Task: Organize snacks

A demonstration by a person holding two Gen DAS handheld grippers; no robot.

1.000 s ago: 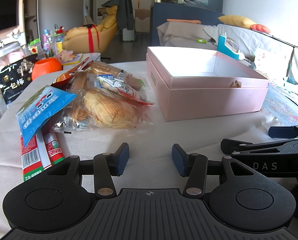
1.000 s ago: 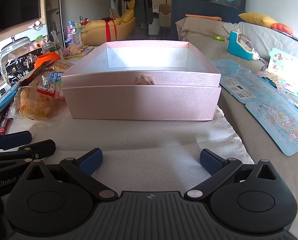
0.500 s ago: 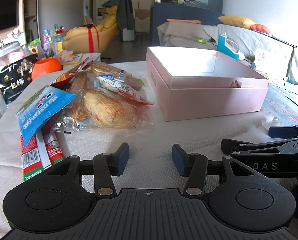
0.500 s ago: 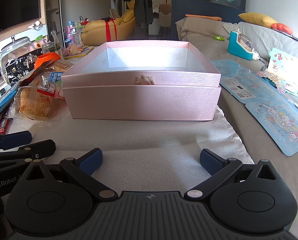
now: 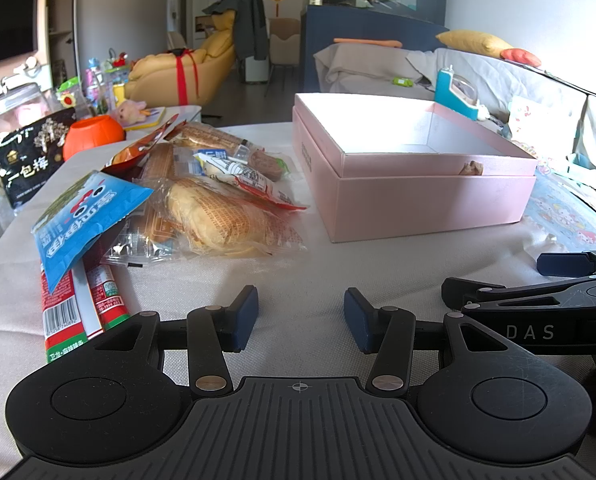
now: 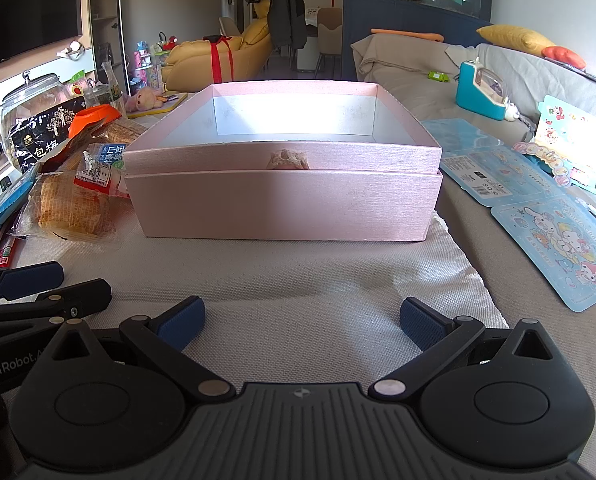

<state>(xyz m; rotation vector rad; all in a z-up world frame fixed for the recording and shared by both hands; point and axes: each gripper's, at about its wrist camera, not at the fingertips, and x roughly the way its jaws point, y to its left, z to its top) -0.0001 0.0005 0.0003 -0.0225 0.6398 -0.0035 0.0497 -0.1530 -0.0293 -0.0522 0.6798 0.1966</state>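
- Left gripper [image 5: 300, 318]: jaws partly open, empty; snack pile [image 5: 201, 208] ahead-left, apart.
- Right gripper [image 6: 301, 322]: jaws wide, empty; pink box [image 6: 285, 208] ahead, apart.

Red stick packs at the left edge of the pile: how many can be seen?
2. One red stick pack lies outermost, the second beside it toward the centre, both partly under the blue pouch. More may be hidden beneath.
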